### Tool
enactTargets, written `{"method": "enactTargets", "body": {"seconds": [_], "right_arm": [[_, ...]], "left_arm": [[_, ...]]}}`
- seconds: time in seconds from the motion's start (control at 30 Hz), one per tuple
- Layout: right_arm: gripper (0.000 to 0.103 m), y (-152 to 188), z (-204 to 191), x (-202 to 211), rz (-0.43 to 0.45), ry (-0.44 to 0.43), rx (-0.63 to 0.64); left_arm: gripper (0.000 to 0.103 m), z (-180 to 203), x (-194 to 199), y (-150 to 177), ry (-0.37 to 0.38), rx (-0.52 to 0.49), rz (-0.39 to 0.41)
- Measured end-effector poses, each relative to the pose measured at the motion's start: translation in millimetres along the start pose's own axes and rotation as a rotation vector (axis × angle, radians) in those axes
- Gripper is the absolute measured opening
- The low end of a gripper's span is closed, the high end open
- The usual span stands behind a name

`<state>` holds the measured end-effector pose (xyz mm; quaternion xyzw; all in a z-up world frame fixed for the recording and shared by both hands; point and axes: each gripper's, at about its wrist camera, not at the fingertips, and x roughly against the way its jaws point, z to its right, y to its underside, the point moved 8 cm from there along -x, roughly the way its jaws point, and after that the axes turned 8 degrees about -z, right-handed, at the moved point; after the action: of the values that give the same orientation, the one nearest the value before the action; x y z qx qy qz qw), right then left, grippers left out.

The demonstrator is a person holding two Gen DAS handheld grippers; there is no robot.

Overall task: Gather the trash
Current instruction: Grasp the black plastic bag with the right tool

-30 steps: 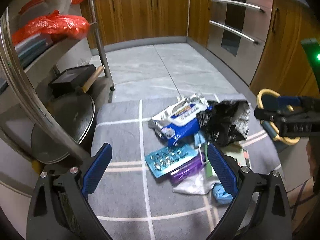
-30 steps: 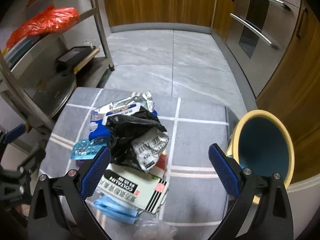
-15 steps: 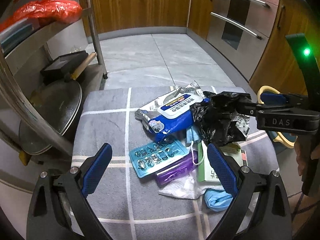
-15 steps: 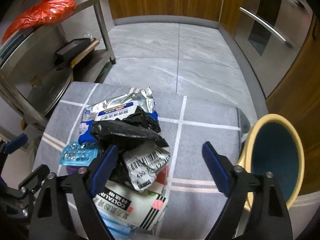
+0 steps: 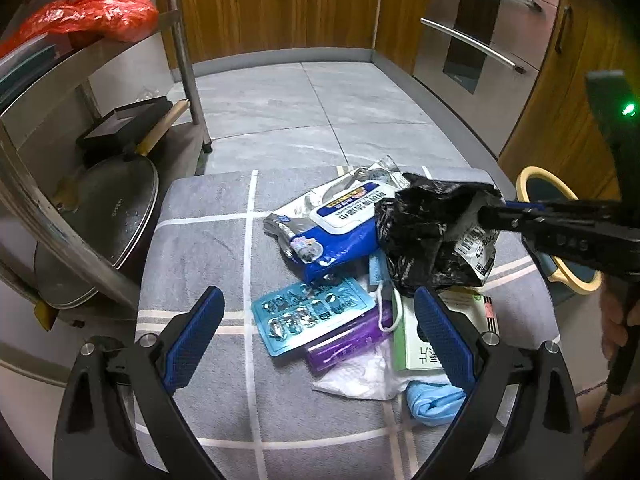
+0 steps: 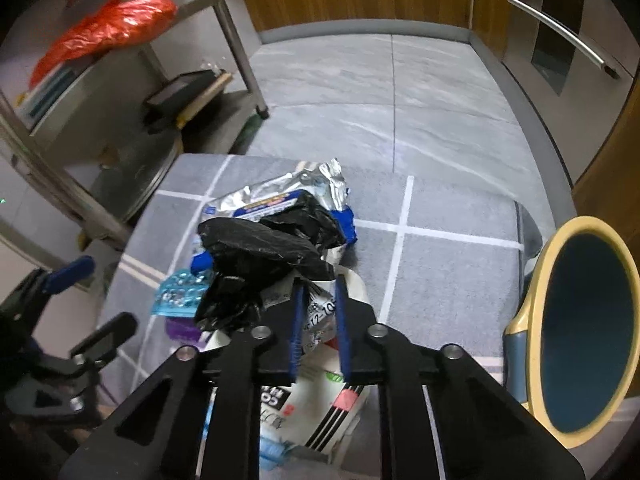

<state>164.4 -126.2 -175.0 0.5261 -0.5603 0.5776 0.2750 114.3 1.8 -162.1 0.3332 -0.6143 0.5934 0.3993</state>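
Observation:
A heap of trash lies on a grey checked cloth: a crumpled black plastic bag, a blue wet-wipes pack, a teal blister pack, a purple tube, a white-green box and a blue mask. My right gripper comes in from the right. Its jaws are closing, and the pads pinch the labelled edge of the black bag between them. My left gripper hangs open just above the blister pack and holds nothing.
A yellow-rimmed blue bin stands on the floor just right of the cloth. A steel rack on the left holds a pan lid and a red plastic bag. Wooden cabinets and an oven line the far side.
The right gripper's jaws went from wide open to nearly together on the black bag's edge. Both grippers sank closer to the pile.

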Motion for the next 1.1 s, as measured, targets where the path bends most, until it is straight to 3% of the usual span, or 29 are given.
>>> {"method": "enactTargets", "body": {"seconds": [0.33,0.53,0.73,1.0,1.1], "right_arm": [[0.009,-6,-4,51,0.133,-0.013,0.033],[0.009,-5,-4,75,0.164,0.041,0.066],[0.009,7,9,108,0.192,0.041,0.072],[0.009,10,32,100,0.164,0.040,-0.024],[0.009,12,37,100,0.161,0.050,-0.037]], "left_arm": [[0.094,31,-7,7,0.024,-0.085,-0.025],[0.094,45,-15,13,0.060,-0.103,-0.059],[0.093,58,-15,16,0.071,-0.144,-0.067],[0.077,129,2,42,0.240,-0.288,-0.062],[0.066,158,1,63,0.287,-0.366,-0.098]]}}
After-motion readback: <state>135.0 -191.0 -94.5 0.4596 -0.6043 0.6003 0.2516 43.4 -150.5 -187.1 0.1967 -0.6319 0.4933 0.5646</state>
